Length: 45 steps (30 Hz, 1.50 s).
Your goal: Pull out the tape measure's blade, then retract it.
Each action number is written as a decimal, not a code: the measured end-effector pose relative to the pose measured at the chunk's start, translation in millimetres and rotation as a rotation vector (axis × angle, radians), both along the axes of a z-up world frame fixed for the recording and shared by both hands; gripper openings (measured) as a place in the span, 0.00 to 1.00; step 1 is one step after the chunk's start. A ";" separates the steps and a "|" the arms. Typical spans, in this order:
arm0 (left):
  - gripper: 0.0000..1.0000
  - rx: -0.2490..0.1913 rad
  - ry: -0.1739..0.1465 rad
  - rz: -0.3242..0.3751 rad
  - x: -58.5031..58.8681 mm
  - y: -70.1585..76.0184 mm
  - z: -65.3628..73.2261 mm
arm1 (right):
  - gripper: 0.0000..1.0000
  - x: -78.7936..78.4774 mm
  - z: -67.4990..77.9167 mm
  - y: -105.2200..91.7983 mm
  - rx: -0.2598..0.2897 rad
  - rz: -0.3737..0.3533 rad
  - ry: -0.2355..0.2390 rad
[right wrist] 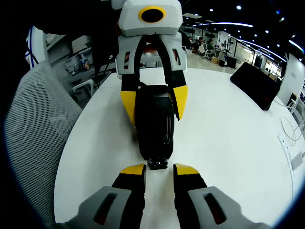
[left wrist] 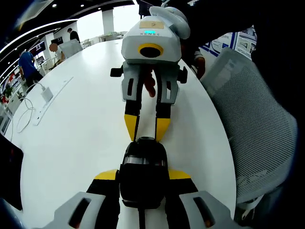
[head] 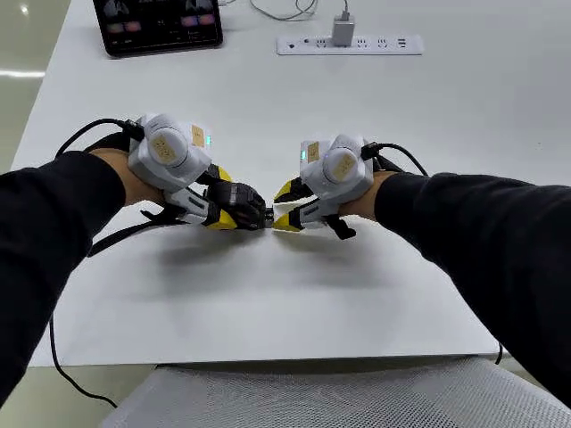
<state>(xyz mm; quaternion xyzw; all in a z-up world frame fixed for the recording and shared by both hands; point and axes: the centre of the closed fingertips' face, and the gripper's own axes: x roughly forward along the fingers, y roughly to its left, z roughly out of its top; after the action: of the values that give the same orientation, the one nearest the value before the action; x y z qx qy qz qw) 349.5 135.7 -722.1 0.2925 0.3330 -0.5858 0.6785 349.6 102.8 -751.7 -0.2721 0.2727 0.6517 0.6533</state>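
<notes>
As left claw (head: 225, 198) grips tape (left wrist: 143, 164), tablet (head: 161, 22) sits beyond.

Glossy black plastic tape measure case (head: 239, 203): plain, no pattern legible. Left gripper (head: 225, 198) and right gripper (head: 284, 207) flanking the case: white-grey shells, black jaws, yellow tips. Plain matte white tabletop (head: 294, 294) under the case. Beyond the case: white plastic power strip (head: 350, 44); black flat tablet (head: 158, 24), dark screen with reddish patches. Nearer than the case: grey mesh chair seat (head: 321, 397), black sleeves (head: 49, 223).
</notes>
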 end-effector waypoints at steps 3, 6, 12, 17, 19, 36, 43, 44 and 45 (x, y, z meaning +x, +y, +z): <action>0.32 0.001 0.000 0.003 0.0 -0.1 -0.3 | 0.14 -2.5 -0.2 4.5 -0.005 0.019 -0.004; 0.32 0.002 0.000 0.004 0.3 -0.3 -0.5 | 0.12 -4.1 -2.7 8.4 -0.022 0.040 -0.021; 0.32 -0.003 0.005 0.009 0.2 -0.5 -0.4 | 0.09 -4.3 -0.9 5.1 -0.029 0.038 -0.006; 0.32 0.000 0.005 0.008 0.0 -0.6 -0.4 | 0.08 -4.5 -0.5 4.2 -0.036 0.040 -0.010; 0.32 -0.003 0.006 0.011 0.1 -0.2 -0.4 | 0.08 -4.1 -0.5 3.4 -0.037 0.037 -0.009; 0.32 -0.007 0.011 0.016 -1.4 0.2 0.3 | 0.08 -1.4 -4.2 -5.1 -0.051 0.026 -0.007; 0.32 -0.010 0.009 0.018 -1.7 0.2 0.3 | 0.08 -1.8 -4.8 -8.9 -0.054 0.014 0.000; 0.32 -0.011 0.010 0.018 -1.7 0.1 0.4 | 0.08 -2.0 -4.8 -9.7 -0.056 0.011 0.004; 0.32 -0.011 0.010 0.019 -1.7 0.1 0.5 | 0.08 -2.1 -4.8 -10.1 -0.056 0.009 0.006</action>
<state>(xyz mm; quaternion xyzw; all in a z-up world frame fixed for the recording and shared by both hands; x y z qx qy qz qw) 347.7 135.8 -721.7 0.2825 0.3358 -0.5827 0.6840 347.5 92.7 -756.5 -0.2899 0.2915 0.6475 0.6417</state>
